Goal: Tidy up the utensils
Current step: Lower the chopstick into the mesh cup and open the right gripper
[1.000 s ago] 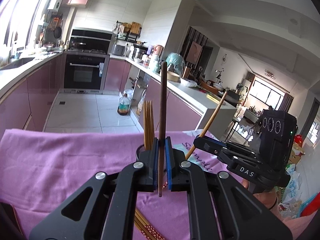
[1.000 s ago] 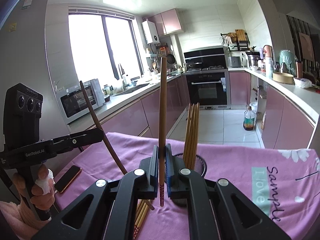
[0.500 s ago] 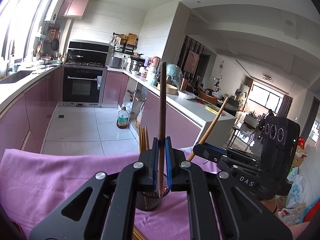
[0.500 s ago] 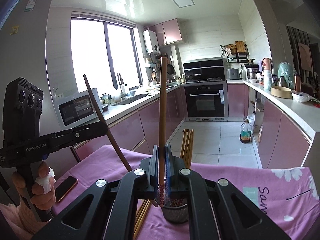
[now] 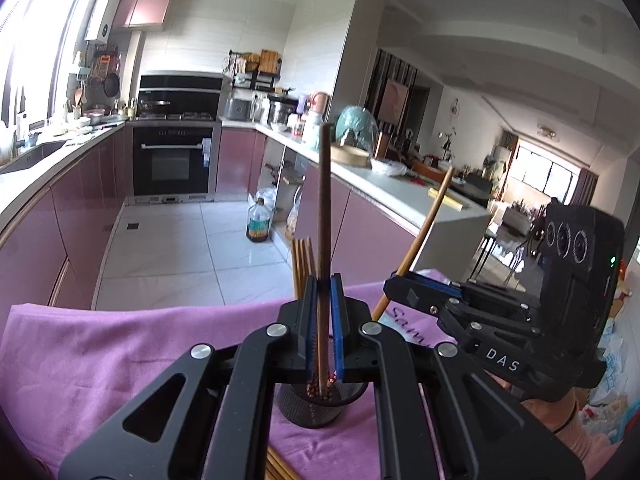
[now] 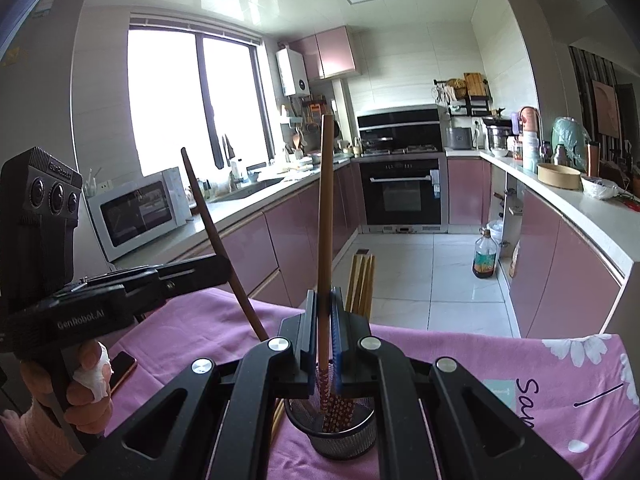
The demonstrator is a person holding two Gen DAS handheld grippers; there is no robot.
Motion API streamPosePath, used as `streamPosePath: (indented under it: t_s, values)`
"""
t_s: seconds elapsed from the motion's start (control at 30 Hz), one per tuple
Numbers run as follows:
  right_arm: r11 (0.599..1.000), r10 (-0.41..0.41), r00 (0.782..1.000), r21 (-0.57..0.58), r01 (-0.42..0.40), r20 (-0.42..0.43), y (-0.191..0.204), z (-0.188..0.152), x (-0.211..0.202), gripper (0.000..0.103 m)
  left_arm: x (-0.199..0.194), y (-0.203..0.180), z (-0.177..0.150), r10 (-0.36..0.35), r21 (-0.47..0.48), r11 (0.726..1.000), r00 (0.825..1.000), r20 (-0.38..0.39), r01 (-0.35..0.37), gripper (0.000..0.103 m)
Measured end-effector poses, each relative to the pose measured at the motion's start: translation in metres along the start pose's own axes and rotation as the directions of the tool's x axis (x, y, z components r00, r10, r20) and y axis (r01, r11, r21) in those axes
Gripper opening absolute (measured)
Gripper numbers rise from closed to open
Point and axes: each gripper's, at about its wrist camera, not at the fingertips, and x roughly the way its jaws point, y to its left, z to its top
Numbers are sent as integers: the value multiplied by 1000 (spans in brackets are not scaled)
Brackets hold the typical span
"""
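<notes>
The left gripper [image 5: 323, 332] pinches one dark brown chopstick [image 5: 322, 240] between its blue pads, and this stick stands almost upright with its lower tip just over the mouth of the black mesh holder [image 5: 316, 404] on the purple cloth [image 5: 100, 352]. The right gripper [image 6: 323, 340] does the same with a lighter brown chopstick [image 6: 325, 232], whose patterned red end hangs at the rim of the same holder [image 6: 344, 436]; whether the tip touches the sticks inside I cannot tell. In the holder a bundle of pale chopsticks [image 6: 362, 280] already stands, their tops showing behind the right gripper's pads, and the same bundle [image 5: 302, 264] shows behind the left gripper's pads. Some more chopsticks [image 5: 280, 466] lie flat on the cloth beside the holder. On the body of the right gripper, as the left camera sees it [image 5: 500, 344], I read the white letters "DAS". On the left gripper, as the right camera sees it [image 6: 104, 300], I read "GenRobot.AI" on the side, and the same name again, smaller, on top of its camera block. A hand [image 6: 86, 384] with a white bandage on one finger holds this gripper's handle. On the cloth, near a white flower print [image 6: 580, 352], there is black script which begins with "Sa", the rest being cut off. A dark phone [image 6: 122, 366] lies on the cloth near the hand.
</notes>
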Motion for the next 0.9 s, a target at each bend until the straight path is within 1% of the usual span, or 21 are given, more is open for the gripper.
streamPosePath:
  t_s: [0.27, 0.37, 0.53, 0.6, 0.9]
  values:
    - [1000, -9, 995, 7, 10, -99, -4, -13, 24, 5, 18, 1, -14, 17, 28, 1000, 996, -89, -15, 7]
    - [1000, -10, 990, 13, 12, -141, -5, -17, 32, 5, 24, -4, -18, 27, 50, 999, 992, -126, -21, 7]
    - [999, -22, 978, 21, 26, -205, -9, -21, 47, 5, 35, 6, -16, 20, 50, 999, 985, -169, -11, 7]
    - [999, -23, 976, 29, 30, -217, -13, -21, 52, 5, 43, 9, -17, 24, 41, 999, 982, -189, -17, 7]
    - [997, -38, 973, 51, 51, -230, -19, -24, 63, 6, 70, 22, -6, 44, 35, 999, 977, -209, -38, 7]
